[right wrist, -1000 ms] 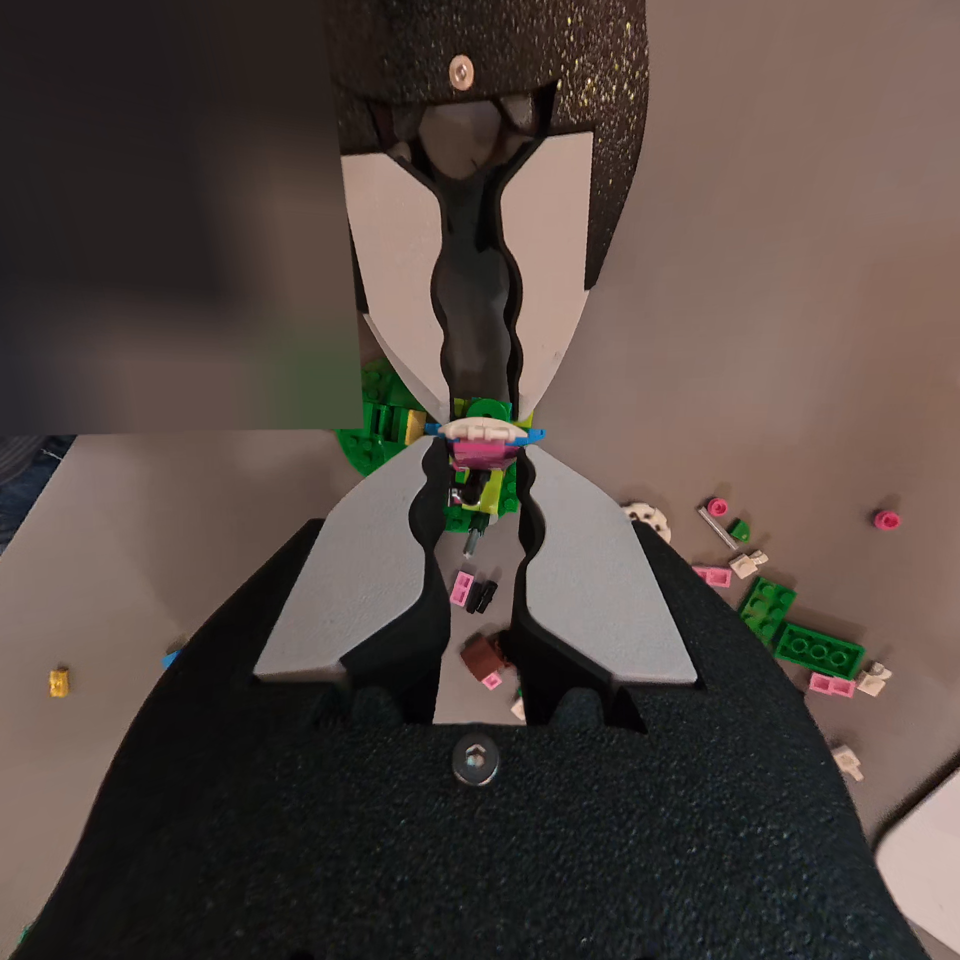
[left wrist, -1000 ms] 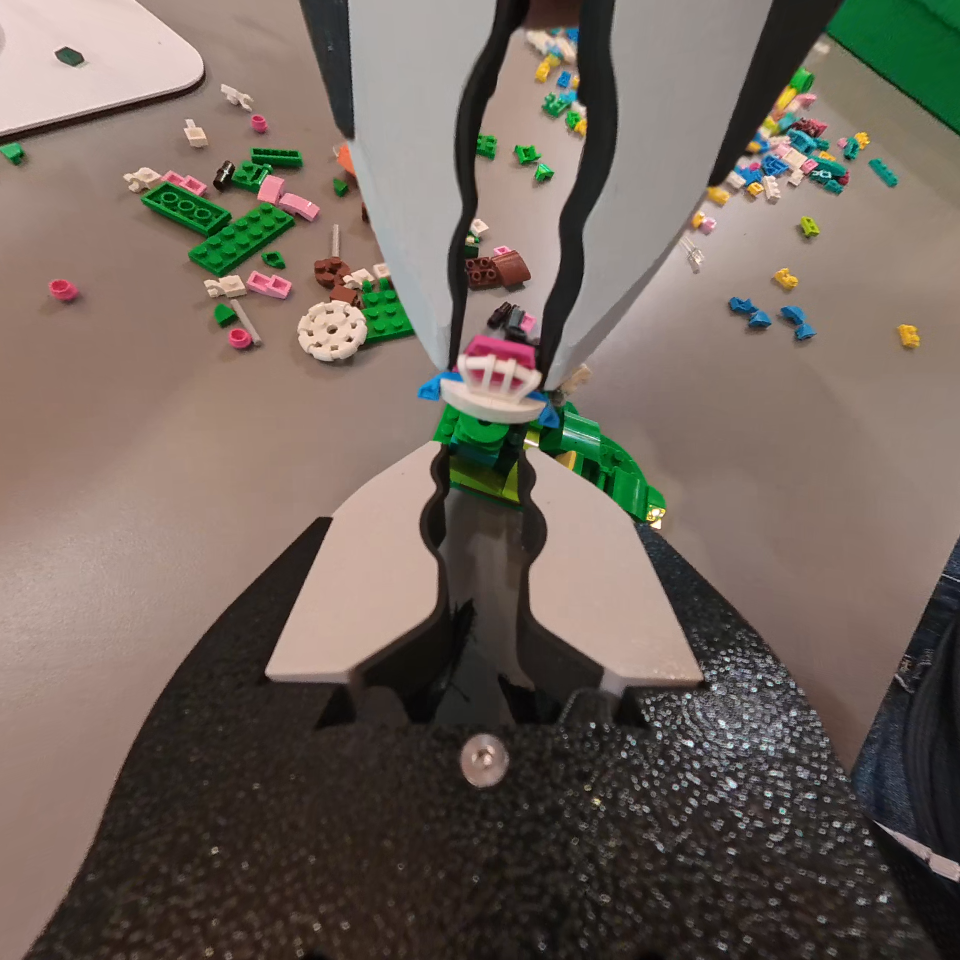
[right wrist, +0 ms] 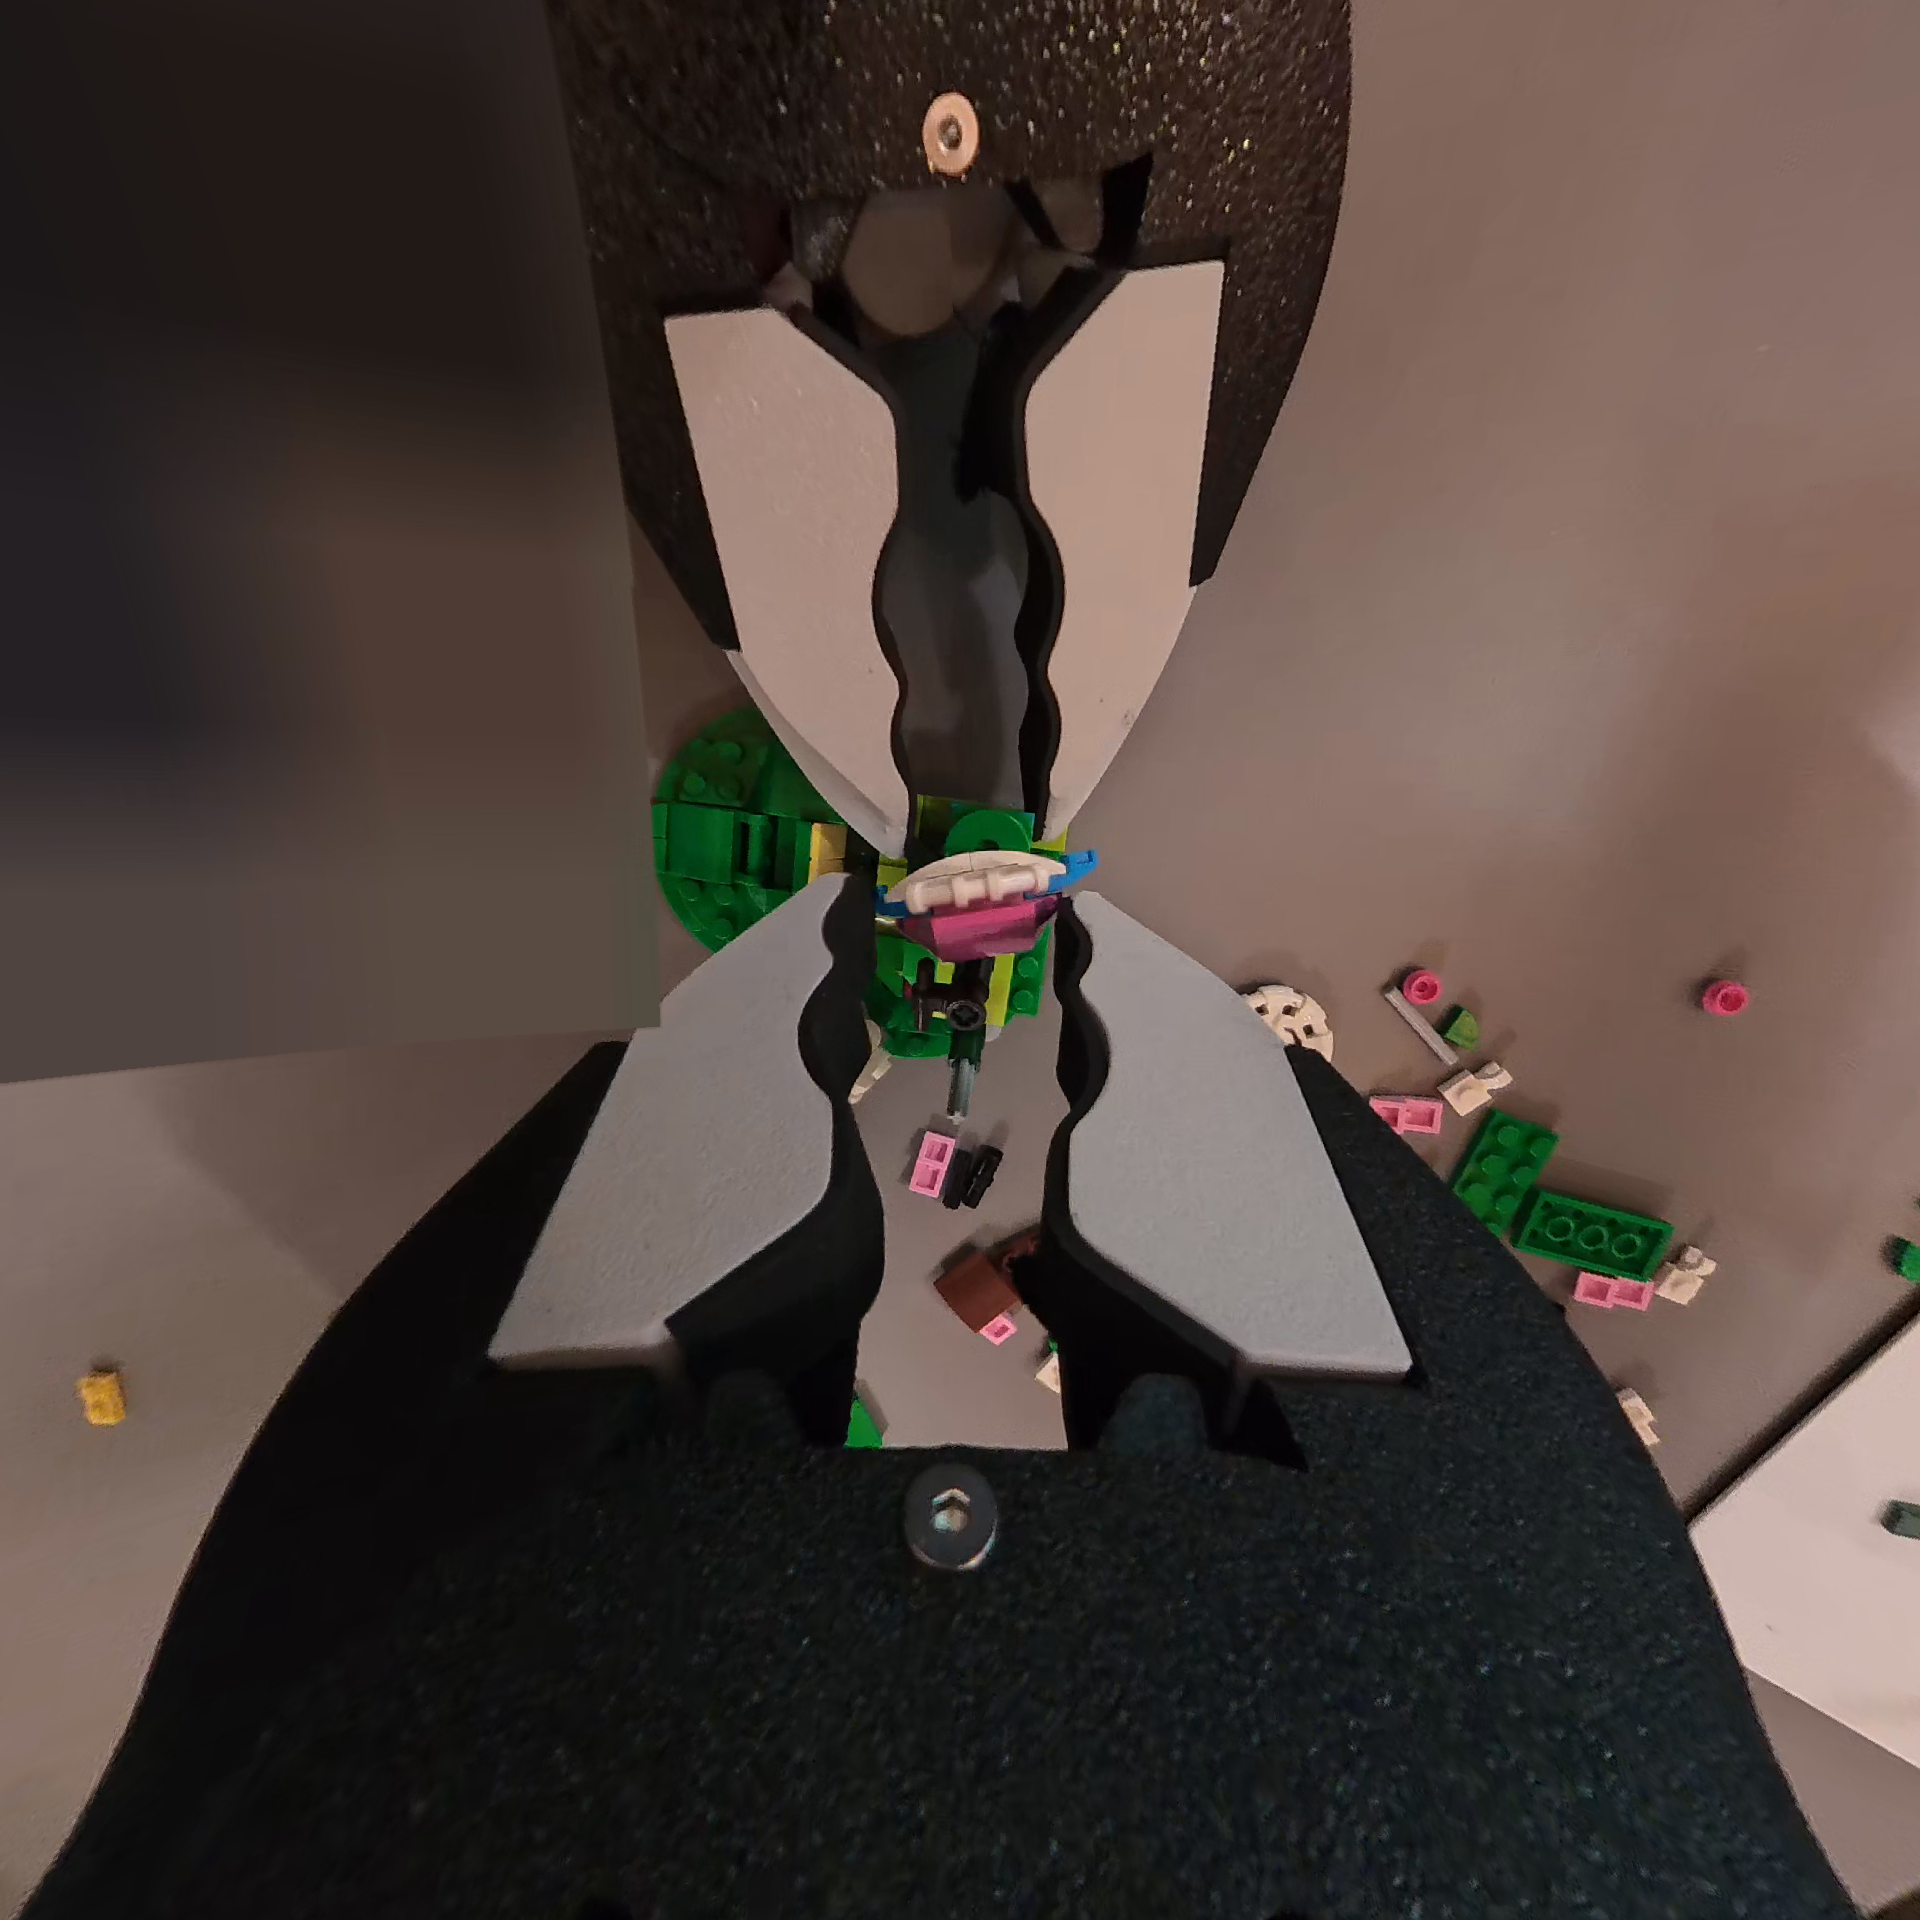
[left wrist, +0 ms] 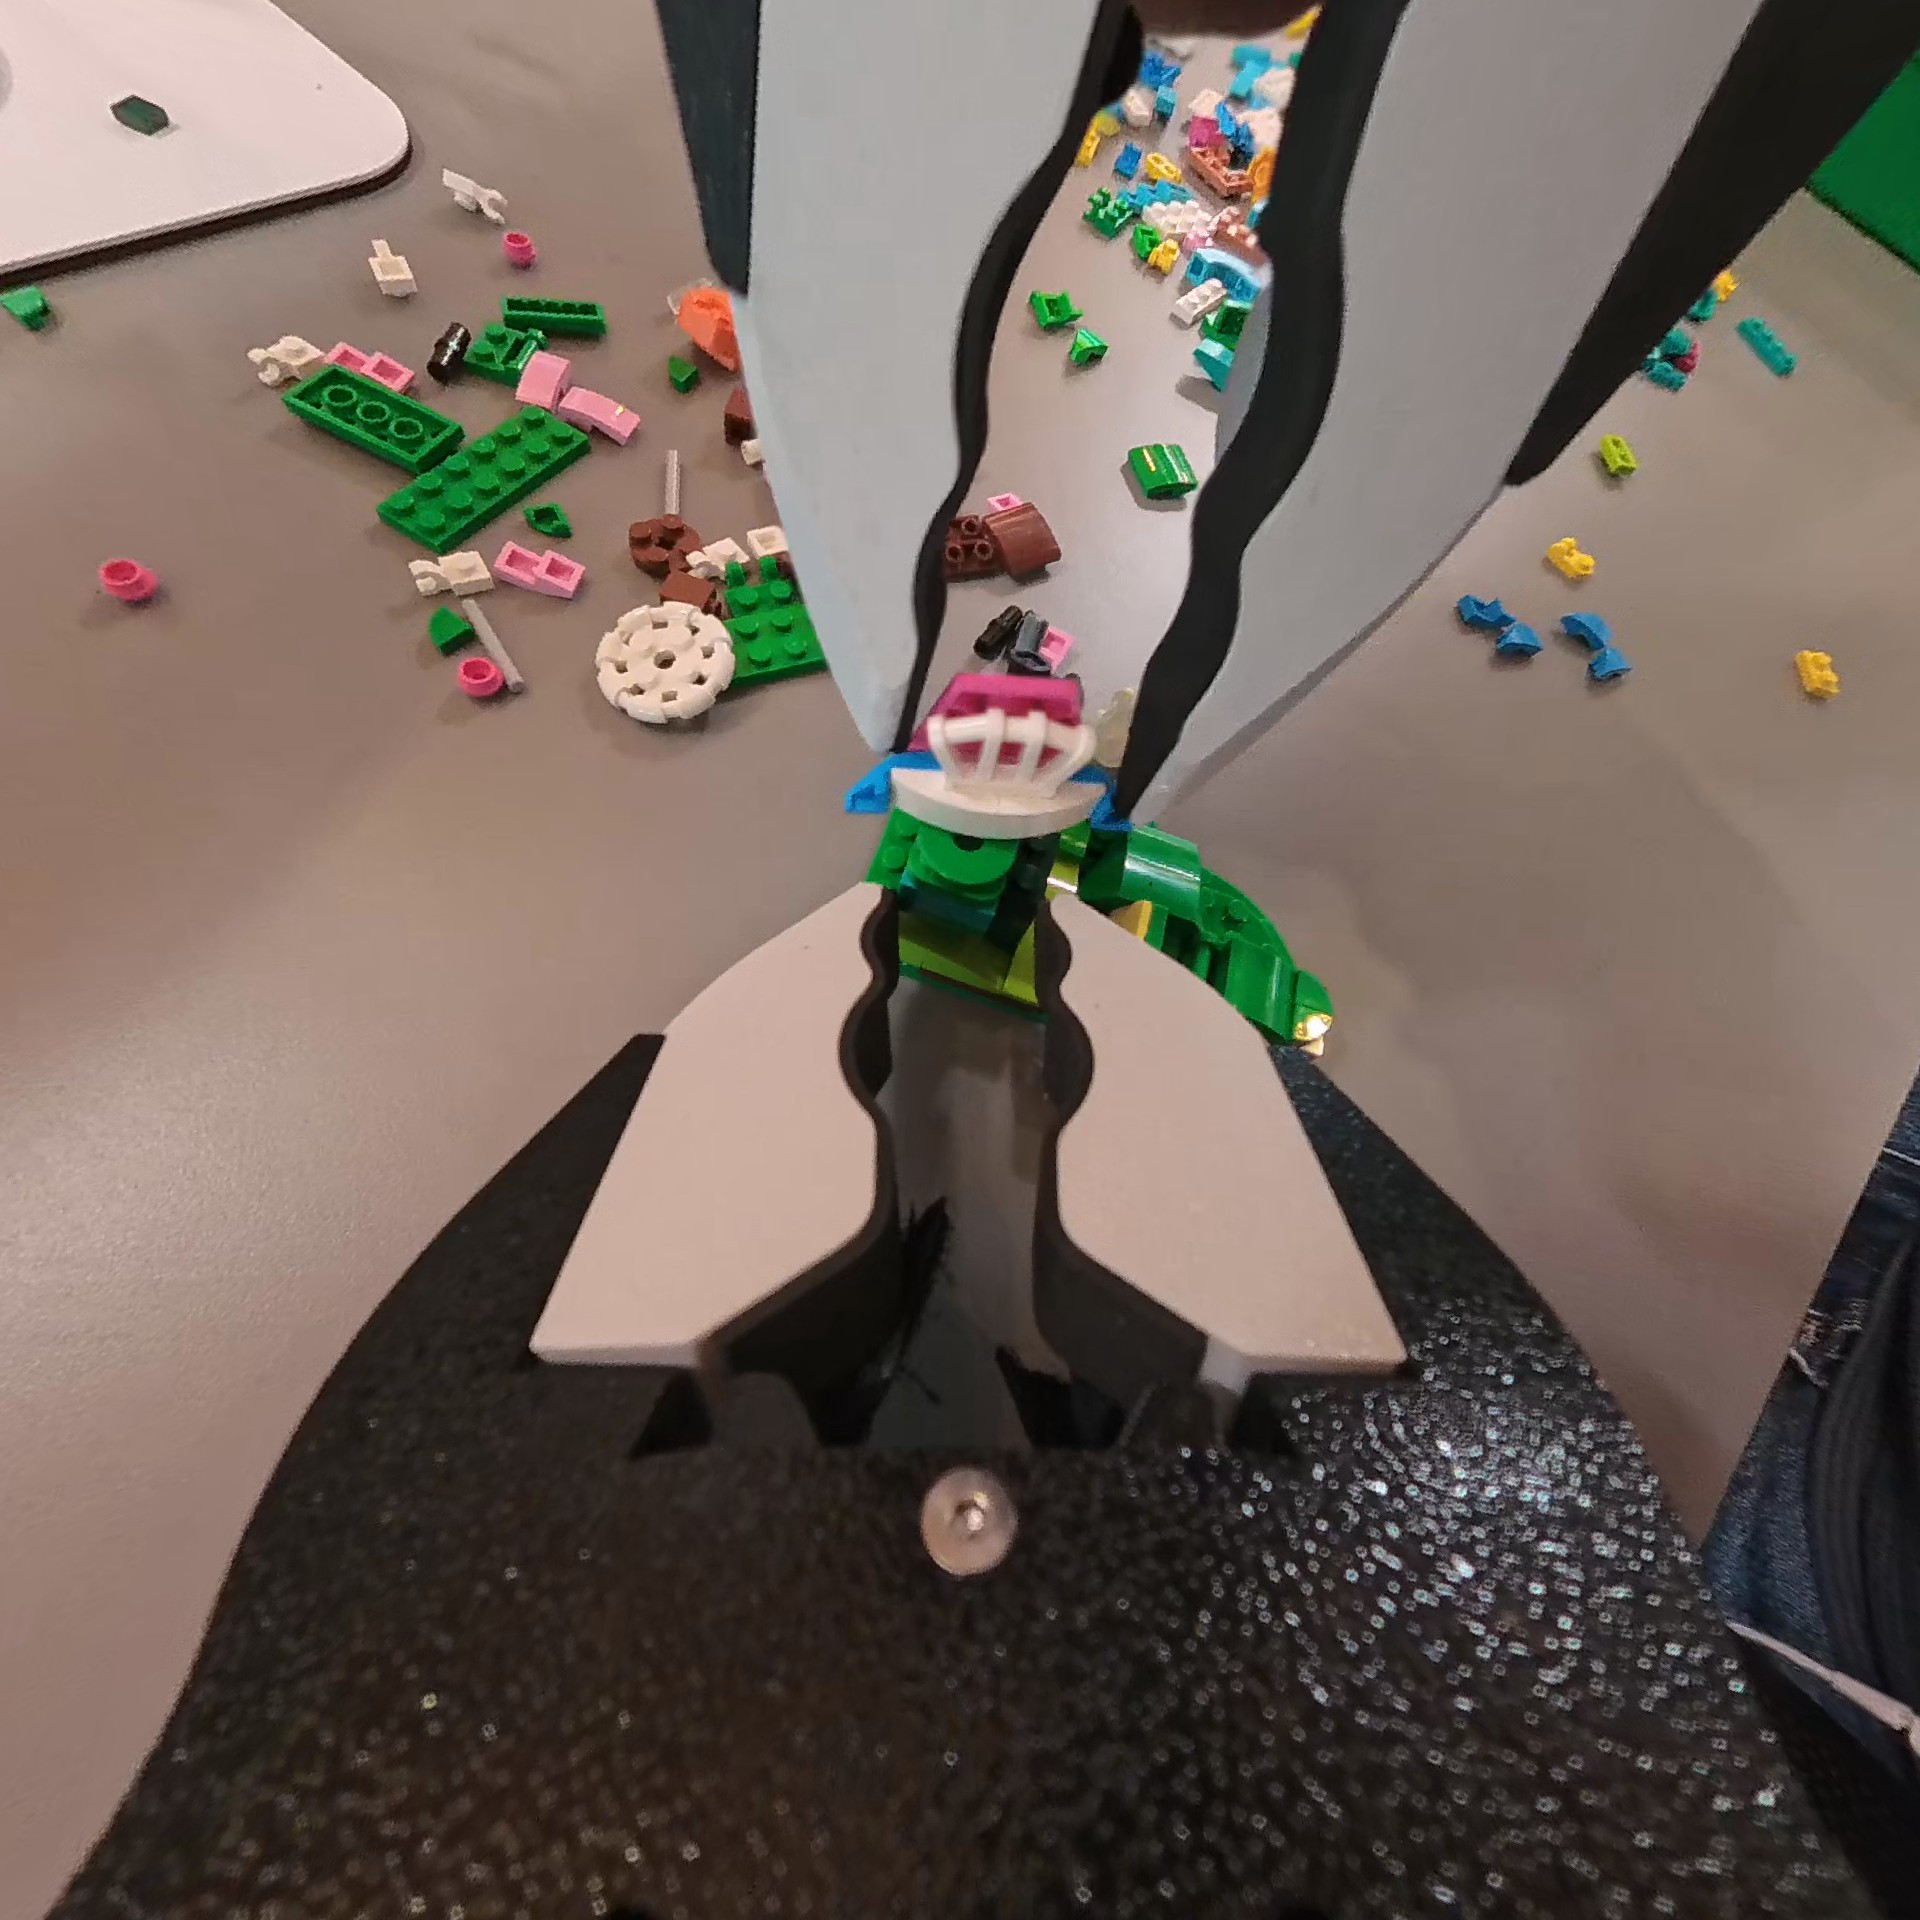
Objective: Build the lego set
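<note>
Left wrist view: the left gripper (left wrist: 961, 914) is closed on the green model (left wrist: 966, 904), right at its fingertips. Just past those tips sits the white and pink top piece (left wrist: 997, 753), on top of the green model. The right gripper (left wrist: 1013, 748) comes from the far side, and its fingers hug that top piece. Loose bricks (left wrist: 488, 473) lie on the table (left wrist: 260, 987), far off to the left of the fingers.

Right wrist view: the right gripper (right wrist: 966, 914) is closed on the white and pink top piece (right wrist: 977, 899) at its tips. The left gripper (right wrist: 971, 821) meets it from the far side, holding the green model (right wrist: 727, 821).

To do this step well, I think the left gripper should keep the model very still. The right one should push the top piece straight on, slowly, so the studs line up and nothing pops off.
</note>
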Motion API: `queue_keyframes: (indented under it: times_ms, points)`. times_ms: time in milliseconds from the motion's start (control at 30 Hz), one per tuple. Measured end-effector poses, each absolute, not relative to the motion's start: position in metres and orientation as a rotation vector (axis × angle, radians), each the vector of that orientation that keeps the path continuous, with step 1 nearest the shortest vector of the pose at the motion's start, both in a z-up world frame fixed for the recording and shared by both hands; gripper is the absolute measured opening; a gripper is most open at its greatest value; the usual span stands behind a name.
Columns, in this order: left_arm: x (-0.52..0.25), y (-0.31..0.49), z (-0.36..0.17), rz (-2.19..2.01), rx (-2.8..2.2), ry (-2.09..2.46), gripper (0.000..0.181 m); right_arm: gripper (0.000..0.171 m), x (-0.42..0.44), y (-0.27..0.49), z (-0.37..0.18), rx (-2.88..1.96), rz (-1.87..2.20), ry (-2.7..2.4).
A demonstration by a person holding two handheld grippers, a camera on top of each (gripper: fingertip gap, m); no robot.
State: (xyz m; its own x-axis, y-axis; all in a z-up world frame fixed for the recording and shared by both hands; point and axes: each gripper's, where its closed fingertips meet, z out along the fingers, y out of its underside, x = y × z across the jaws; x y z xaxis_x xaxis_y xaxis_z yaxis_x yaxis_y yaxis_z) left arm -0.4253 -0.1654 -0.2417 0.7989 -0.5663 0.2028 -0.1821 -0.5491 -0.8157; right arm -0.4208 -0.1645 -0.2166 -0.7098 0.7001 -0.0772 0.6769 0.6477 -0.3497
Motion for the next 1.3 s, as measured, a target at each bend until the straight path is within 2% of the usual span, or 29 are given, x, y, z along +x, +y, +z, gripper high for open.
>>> queue_keyframes:
  times_ms: [500,600,700,1167,1300]
  points:
    - [-0.425,-0.166,-0.242,-0.575,-2.13,0.553,0.025,0.033,-0.419,-0.163,-0.219,-1.311,0.322,-2.754]
    - [-0.425,-0.166,-0.242,-0.574,-2.13,0.555,0.025,0.043,-0.417,-0.165,-0.221,-1.31,0.312,-2.773]
    - [-0.425,-0.166,-0.242,-0.574,-2.129,0.555,0.025,0.045,-0.417,-0.169,-0.219,-1.314,0.365,-2.778]
    - [-0.425,-0.166,-0.241,-0.582,-2.13,0.55,0.025,0.029,-0.413,-0.167,-0.213,-1.271,0.388,-2.795]
    - [-0.425,-0.166,-0.241,-0.581,-2.13,0.551,0.025,0.019,-0.417,-0.162,-0.207,-1.274,0.405,-2.758]
